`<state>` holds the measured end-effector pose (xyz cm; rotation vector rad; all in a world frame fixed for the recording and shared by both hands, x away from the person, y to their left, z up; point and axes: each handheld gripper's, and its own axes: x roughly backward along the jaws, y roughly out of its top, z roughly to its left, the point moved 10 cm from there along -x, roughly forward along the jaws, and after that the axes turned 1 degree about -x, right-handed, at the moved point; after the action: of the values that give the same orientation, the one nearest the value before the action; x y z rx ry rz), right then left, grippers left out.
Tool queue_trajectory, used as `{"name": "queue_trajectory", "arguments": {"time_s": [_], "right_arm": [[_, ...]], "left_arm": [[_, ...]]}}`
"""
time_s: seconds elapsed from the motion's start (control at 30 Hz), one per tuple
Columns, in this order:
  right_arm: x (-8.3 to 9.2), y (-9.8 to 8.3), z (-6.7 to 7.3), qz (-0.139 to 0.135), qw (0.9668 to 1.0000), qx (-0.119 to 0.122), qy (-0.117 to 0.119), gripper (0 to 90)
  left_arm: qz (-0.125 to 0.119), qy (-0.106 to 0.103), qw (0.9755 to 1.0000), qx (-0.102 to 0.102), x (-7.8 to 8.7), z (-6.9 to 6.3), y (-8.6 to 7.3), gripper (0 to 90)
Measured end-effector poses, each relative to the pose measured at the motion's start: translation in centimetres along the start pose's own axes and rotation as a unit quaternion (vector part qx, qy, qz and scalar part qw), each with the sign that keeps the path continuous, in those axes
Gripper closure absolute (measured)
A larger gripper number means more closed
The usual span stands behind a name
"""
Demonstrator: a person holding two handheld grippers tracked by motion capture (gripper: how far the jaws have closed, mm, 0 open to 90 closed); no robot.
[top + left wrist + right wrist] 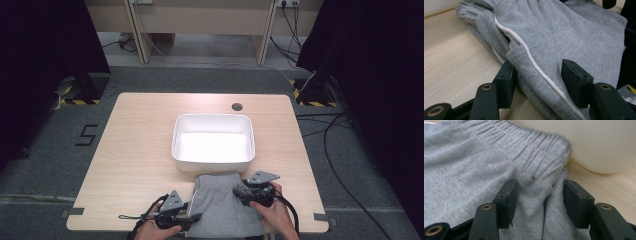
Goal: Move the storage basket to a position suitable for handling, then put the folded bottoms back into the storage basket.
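Observation:
A folded grey garment (220, 207) with a gathered waistband lies at the table's front edge, just in front of the white bin (176, 135). My left gripper (196, 218) stands at the garment's left edge. In the left gripper view its jaws (539, 75) straddle the folded edge and a white drawstring (524, 45), half apart. My right gripper (239, 193) stands at the garment's right edge near the waistband. In the right gripper view a raised fold of the garment (534, 182) sits between its half-apart jaws (539, 195).
The light wooden table (135, 150) has bare room left of the bin and the garment. The bin's rounded white wall (599, 142) lies just beyond the waistband. A round cable hole (237, 106) sits near the far edge. Cables run across the floor at the right.

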<state>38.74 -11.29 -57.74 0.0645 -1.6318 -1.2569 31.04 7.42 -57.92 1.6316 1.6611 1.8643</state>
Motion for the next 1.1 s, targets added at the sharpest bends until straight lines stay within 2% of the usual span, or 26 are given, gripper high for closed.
{"name": "queue_trajectory", "arguments": {"time_s": [0.17, 0.33, 0.43, 0.5, 0.6, 0.73, 0.83, 0.9, 0.97, 1.1], "right_arm": [[-0.8, 0.6, 1.1, -0.003, 0.9999, -0.002, 0.015, 46.4], [-1.4, 0.8, 1.6, -0.004, 0.9997, -0.006, 0.025, 44.0], [-1.3, 0.8, 1.5, -0.004, 0.9997, -0.009, 0.024, 38.6], [-1.0, 1.0, 1.2, -0.009, 0.9998, -0.012, 0.016, 31.1], [-0.2, 1.6, 0.9, -0.030, 0.9993, -0.017, 0.016, 27.9], [0.0, 1.7, 0.8, -0.028, 0.9994, -0.016, 0.015, 23.0], [-0.4, 1.5, 1.0, -0.021, 0.9996, -0.009, 0.015, 21.5], [-0.7, 1.5, 1.1, -0.017, 0.9997, -0.007, 0.014, 21.2], [-0.9, 1.4, 1.0, -0.012, 0.9999, -0.004, 0.009, 20.4], [-0.9, 1.5, 0.8, -0.012, 0.9999, -0.002, 0.007, 17.4]], "left_arm": [[0.007, 0.009, 0.9999, 0.008, 1.3, 1.0, -0.7, 46.0], [0.003, 0.011, 0.9997, 0.021, 1.9, 1.7, -0.9, 46.0], [0.004, 0.014, 0.9997, 0.021, 1.9, 1.7, -0.9, 44.7], [0.003, 0.019, 0.9995, 0.025, 2.1, 1.7, -0.8, 39.4], [0.002, 0.028, 0.9991, 0.030, 2.4, 1.5, -0.9, 31.7], [-0.003, 0.030, 0.9988, 0.039, 2.9, 1.0, -1.3, 25.6], [0.002, 0.037, 0.9987, 0.035, 3.0, 0.7, -1.8, 24.0], [0.001, 0.035, 0.9985, 0.042, 2.9, 0.6, -1.8, 23.6], [0.002, 0.030, 0.9988, 0.037, 2.5, 0.4, -1.8, 24.0], [0.002, 0.037, 0.9989, 0.028, 2.3, 0.3, -1.8, 25.8]]}}
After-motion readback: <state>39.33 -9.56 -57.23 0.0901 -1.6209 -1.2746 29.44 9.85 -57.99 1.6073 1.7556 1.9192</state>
